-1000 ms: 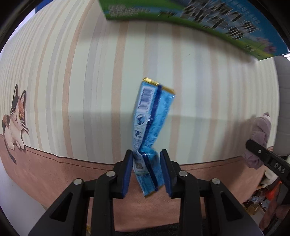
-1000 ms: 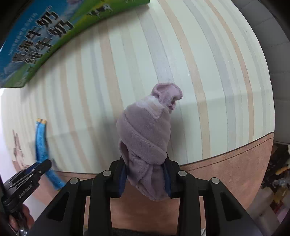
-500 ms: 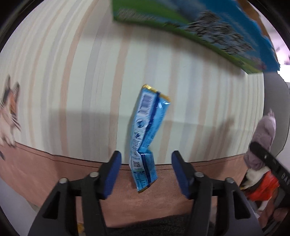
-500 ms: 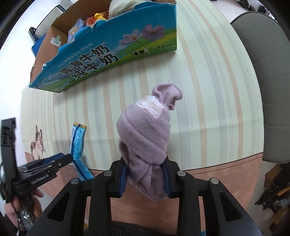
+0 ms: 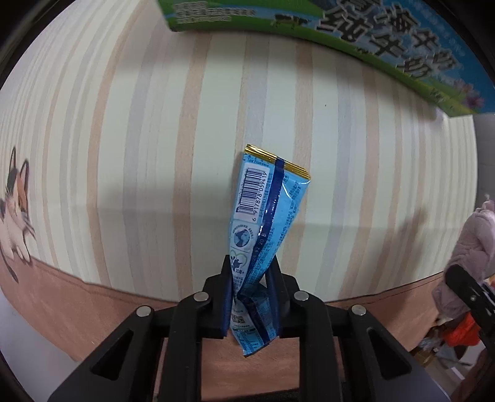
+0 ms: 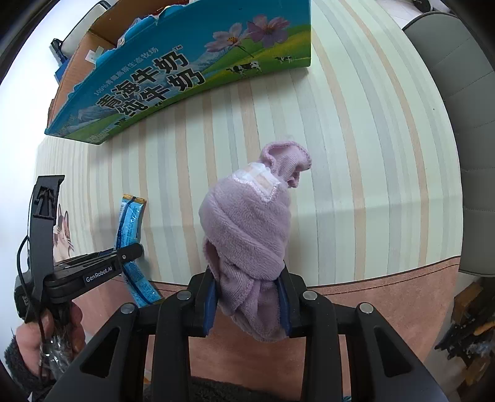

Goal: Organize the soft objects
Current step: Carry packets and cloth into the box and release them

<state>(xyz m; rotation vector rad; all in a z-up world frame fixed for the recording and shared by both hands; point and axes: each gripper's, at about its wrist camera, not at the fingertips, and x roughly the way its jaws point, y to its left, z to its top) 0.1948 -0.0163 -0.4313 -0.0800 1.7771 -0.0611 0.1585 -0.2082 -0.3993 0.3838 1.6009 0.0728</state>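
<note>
My left gripper [image 5: 251, 272] is shut on a blue snack packet [image 5: 266, 216] with a gold top edge and a barcode; it holds the packet upright above the striped tablecloth [image 5: 123, 139]. My right gripper [image 6: 247, 278] is shut on a rolled lilac fleece sock bundle [image 6: 247, 222], held upright above the cloth. The right wrist view shows the left gripper [image 6: 123, 253] at the left with the packet [image 6: 128, 222]. The left wrist view shows the sock bundle [image 5: 470, 241] at the right edge.
An open milk carton box [image 6: 173, 68] printed in blue and green stands at the far side of the table, with items inside; it also shows in the left wrist view [image 5: 355, 27]. A grey chair [image 6: 464, 108] stands to the right. A cat print [image 5: 15, 201] marks the cloth's left.
The left gripper was shut on the packet a second ago, opened half a second ago, and is shut on it again. The right gripper has risen and tilted, bringing the box into view.
</note>
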